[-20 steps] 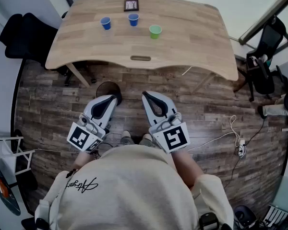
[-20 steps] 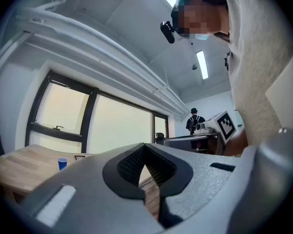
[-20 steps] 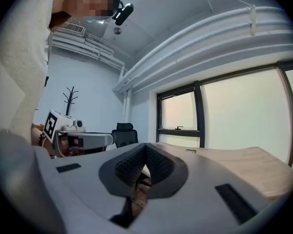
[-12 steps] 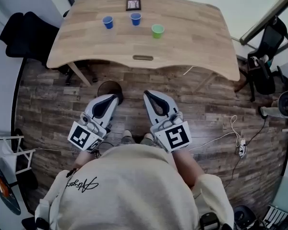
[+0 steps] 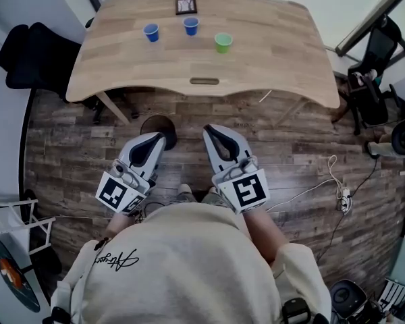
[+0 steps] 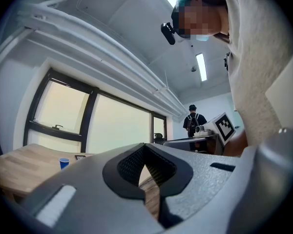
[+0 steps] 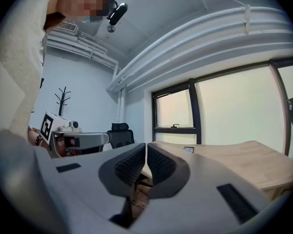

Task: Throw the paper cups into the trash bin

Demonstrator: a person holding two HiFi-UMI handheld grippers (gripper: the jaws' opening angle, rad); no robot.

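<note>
On the bench [image 5: 270,59] a blue cup [image 5: 150,32], a second blue cup [image 5: 190,25] just below a small framed picture [image 5: 185,6], and a green cup [image 5: 223,42] stand upright in a loose row, well apart from both grippers. The left gripper [image 5: 156,139] and right gripper [image 5: 210,131] hang side by side over the wooden floor [image 5: 74,147], each clenched on nothing. A dark round thing, likely the trash bin [image 5: 158,125], sits on the floor by the bench's near edge, just past the left gripper's tip.
</note>
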